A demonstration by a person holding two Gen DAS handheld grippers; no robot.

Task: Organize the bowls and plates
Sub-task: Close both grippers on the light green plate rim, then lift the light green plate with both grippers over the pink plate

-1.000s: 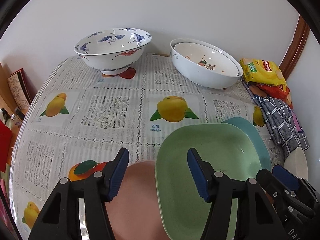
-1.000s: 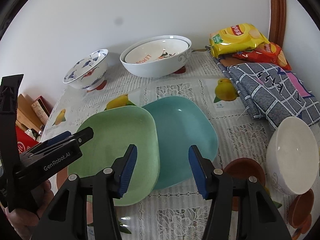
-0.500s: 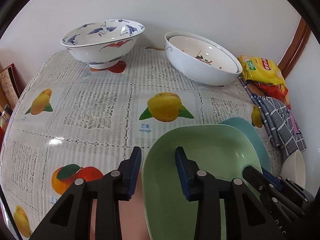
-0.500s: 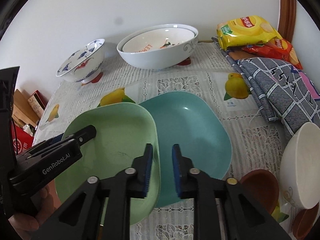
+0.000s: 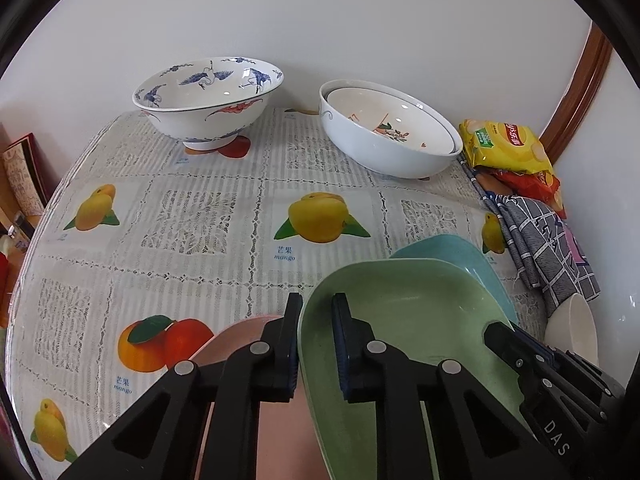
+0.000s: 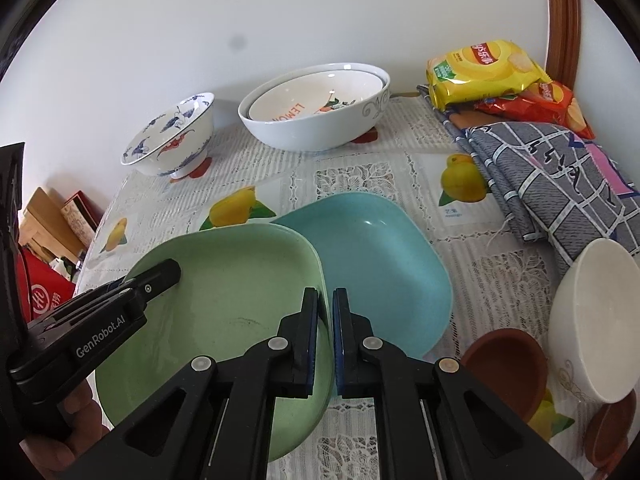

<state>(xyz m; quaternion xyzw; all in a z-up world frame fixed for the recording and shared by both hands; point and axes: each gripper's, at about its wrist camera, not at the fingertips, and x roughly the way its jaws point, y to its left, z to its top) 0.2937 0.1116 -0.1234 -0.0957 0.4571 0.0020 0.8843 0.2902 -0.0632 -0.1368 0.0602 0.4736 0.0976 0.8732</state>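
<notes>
The tabletop (image 6: 360, 176) carried everything, under a fruit-printed lace cloth. At its back stood the nested white bowls (image 6: 316, 112), then the blue-and-white bowl (image 5: 208, 96) on its small foot; both looked like heavy, breakable ceramic, best taken by the rim.

Nearer lay the green plate (image 6: 224, 300), a rounded square with no marked long axis, hollow side up, its far-right edge overlapping the teal plate (image 6: 380, 264). It looked light, stiff and smooth, probably melamine, so slippery, and its raised rim was the only real hold. The left gripper (image 5: 316, 344) had its jaws clenched on the left rim, one inside and one outside. The right gripper (image 6: 326, 344) had its jaws pinched on the right rim likewise. A pink plate (image 5: 240, 344) showed beneath the left gripper.

Smallest were the plain white bowl (image 6: 592, 320), tipped on its side, and the brown saucers (image 6: 504, 364) beside it.
</notes>
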